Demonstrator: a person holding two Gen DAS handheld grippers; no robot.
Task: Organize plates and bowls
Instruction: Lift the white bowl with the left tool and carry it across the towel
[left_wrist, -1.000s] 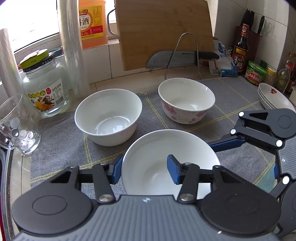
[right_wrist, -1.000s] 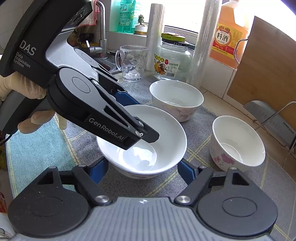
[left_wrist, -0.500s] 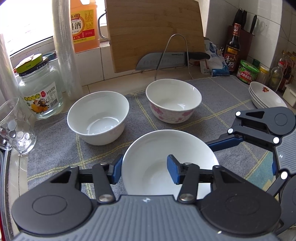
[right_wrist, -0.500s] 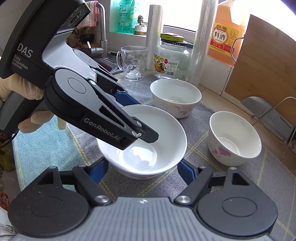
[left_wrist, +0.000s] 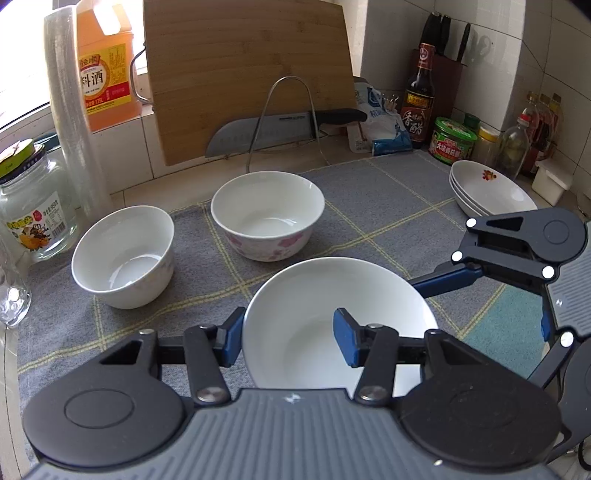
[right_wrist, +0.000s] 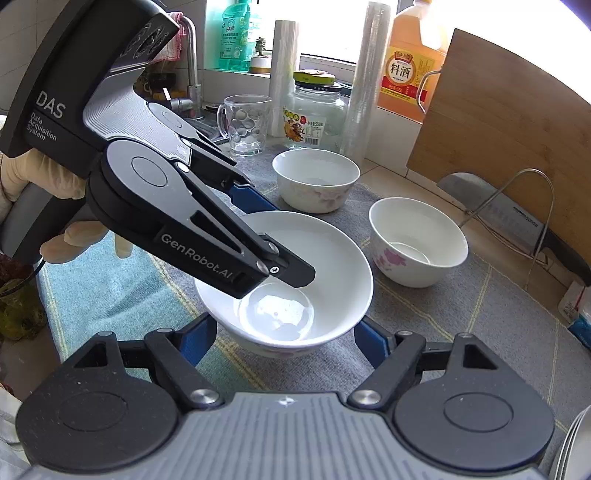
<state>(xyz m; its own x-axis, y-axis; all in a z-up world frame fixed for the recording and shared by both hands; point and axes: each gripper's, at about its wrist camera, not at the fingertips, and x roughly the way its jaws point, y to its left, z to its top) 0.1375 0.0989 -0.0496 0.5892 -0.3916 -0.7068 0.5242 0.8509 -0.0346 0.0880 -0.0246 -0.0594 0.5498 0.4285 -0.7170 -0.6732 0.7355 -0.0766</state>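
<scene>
A wide white bowl (left_wrist: 314, 302) hangs just above the grey checked cloth (left_wrist: 369, 206), held from two sides. My left gripper (left_wrist: 288, 339) is shut on its near rim, one pad inside and one outside. My right gripper (right_wrist: 284, 339) is shut on the bowl (right_wrist: 325, 251) lower down, a blue pad against each side of its body. Two smaller bowls stand on the cloth beyond: a plain one (left_wrist: 122, 254) at the left and a pink-flowered one (left_wrist: 266, 218) beside it. Stacked shallow plates (left_wrist: 491, 192) sit at the right.
A glass jar (left_wrist: 33, 214), a film roll (left_wrist: 74, 122) and a glass mug (right_wrist: 245, 125) line the left edge. A cutting board (left_wrist: 247, 74) and a knife (left_wrist: 280, 127) on a wire rack stand behind. Bottles and jars crowd the right corner. A gloved hand (right_wrist: 22, 177) holds the left gripper.
Both grippers have carried the wide bowl to the right, away from the two small bowls and the jar, and slightly up. The stacked plates now show more fully at the right.
</scene>
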